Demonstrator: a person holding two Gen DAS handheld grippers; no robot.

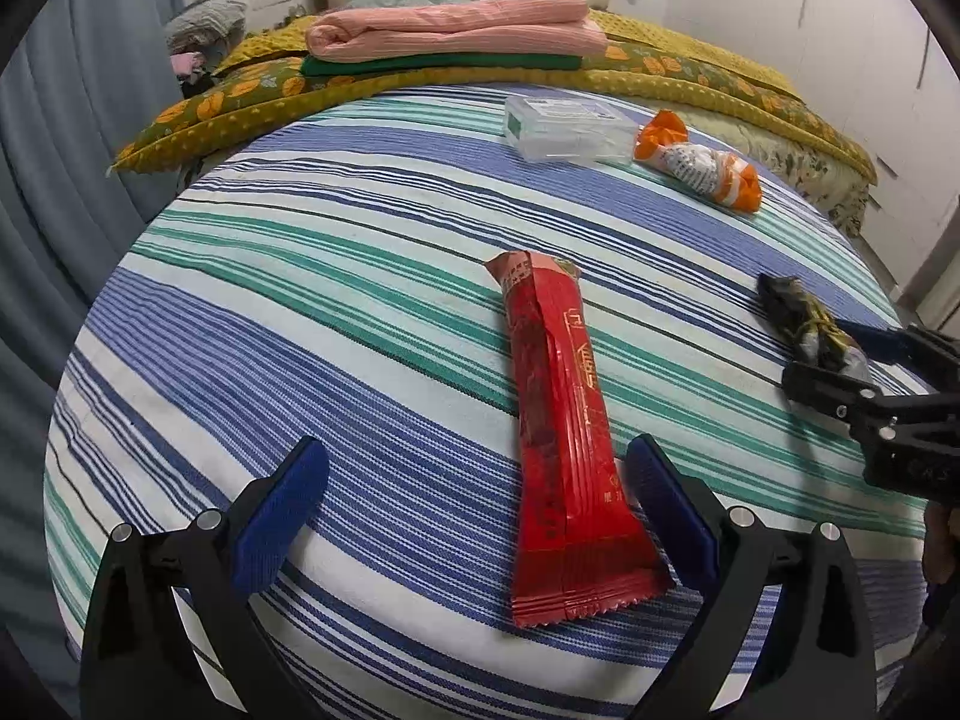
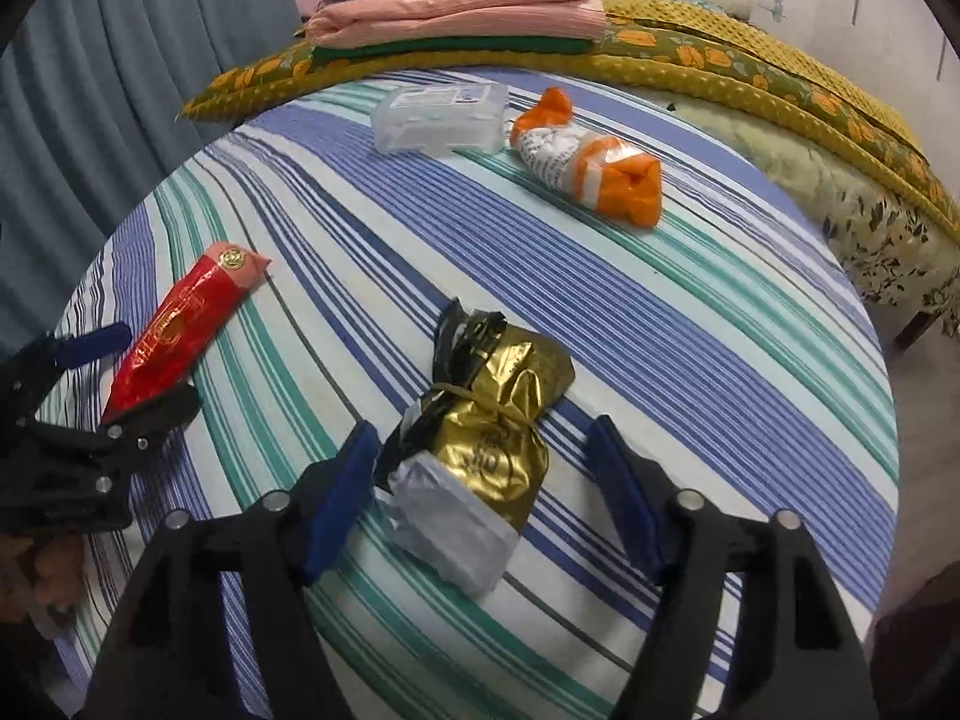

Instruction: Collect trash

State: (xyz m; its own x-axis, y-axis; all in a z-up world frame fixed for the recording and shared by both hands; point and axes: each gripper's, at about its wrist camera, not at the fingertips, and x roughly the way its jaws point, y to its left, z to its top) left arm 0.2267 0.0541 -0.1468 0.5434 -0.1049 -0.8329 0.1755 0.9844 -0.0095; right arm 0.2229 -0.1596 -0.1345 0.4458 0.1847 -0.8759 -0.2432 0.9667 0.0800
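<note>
While left gripper (image 1: 474,516) gapes | right gripper (image 2: 480,498) unclenched astride gold bag (image 2: 480,420)

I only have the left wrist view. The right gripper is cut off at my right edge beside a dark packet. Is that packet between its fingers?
Observer: Yes. The right wrist view shows the right gripper open with the packet between its fingers, and one pad is clear of it.
Operator: What kind of packet is it?
Observer: Gold foil with a black far end, tied around the middle, with whitish plastic at the near end.
Operator: Anything on the red wrapper I can't see?
Observer: The red wrapper has a round gold emblem on its far end.
</note>
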